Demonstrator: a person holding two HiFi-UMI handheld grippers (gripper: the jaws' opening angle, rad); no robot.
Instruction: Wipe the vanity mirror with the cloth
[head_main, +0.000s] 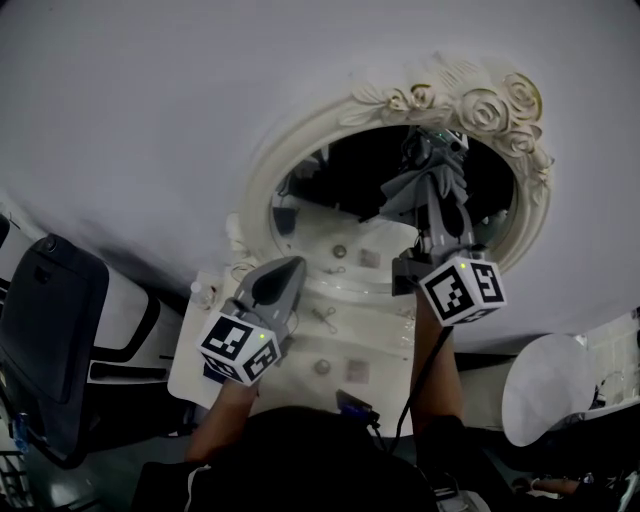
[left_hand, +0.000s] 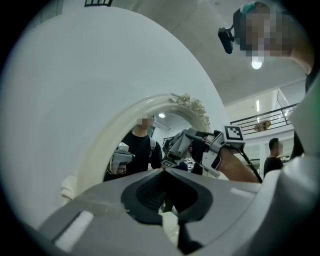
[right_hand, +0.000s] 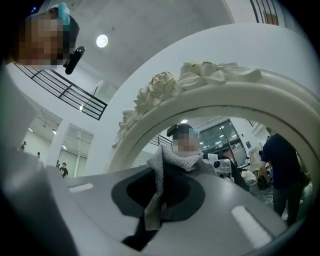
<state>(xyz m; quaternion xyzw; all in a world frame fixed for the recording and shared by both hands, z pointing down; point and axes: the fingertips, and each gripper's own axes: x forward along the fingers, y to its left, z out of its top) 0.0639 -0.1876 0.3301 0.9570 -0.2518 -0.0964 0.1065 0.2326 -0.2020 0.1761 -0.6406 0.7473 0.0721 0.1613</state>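
Right gripper (head_main: 432, 180) jaws are clamped tight on the grey cloth (head_main: 408, 196). The cloth is up against the upper part of the mirror (head_main: 262, 175) glass, just below the rose carving on the frame. Left gripper (head_main: 286, 272) jaws are together with nothing in them. It sits low by the mirror's lower-left rim, well apart from the cloth.

Oval vanity mirror (head_main: 350, 215) and grey knitted cloth (head_main: 412, 192)
The mirror stood in a cream frame topped with carved roses; the cloth hung bunched before the glass's upper right.
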